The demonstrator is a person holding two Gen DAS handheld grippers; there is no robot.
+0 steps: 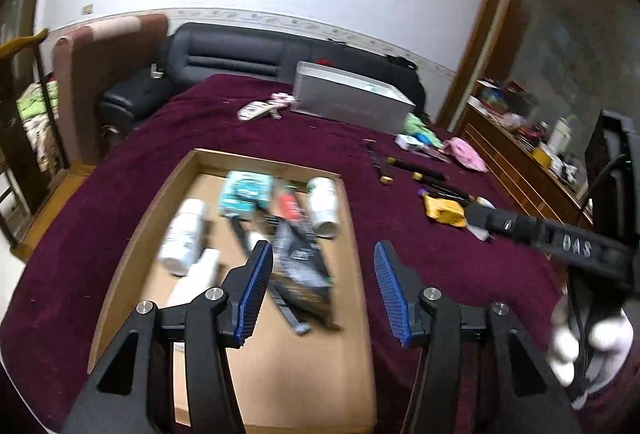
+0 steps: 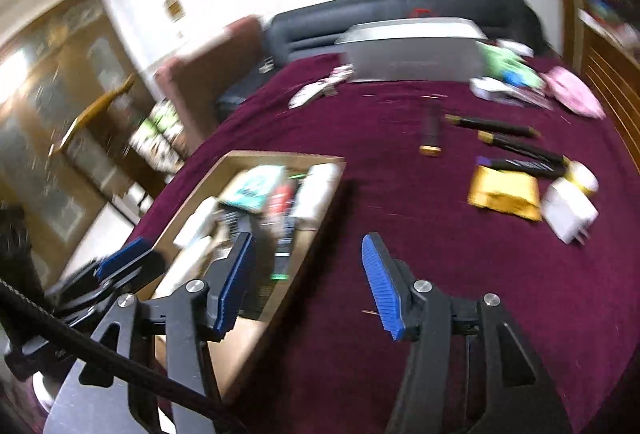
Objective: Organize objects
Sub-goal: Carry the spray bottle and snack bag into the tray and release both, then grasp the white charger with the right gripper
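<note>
Left tool [image 1: 323, 288] open, empty, above the wooden tray [image 1: 188, 170] on the maroon bench [image 1: 400, 254]. Right tool [image 2: 308, 282] open, empty too. I'd go next for the yellow packet [image 2: 504, 194] beside the tray: approach low, pinch its edge, avoid the white charger [image 2: 568, 212].

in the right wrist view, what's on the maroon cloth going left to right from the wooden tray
wooden tray → upright black tube with gold cap → yellow packet → white plug adapter
</note>
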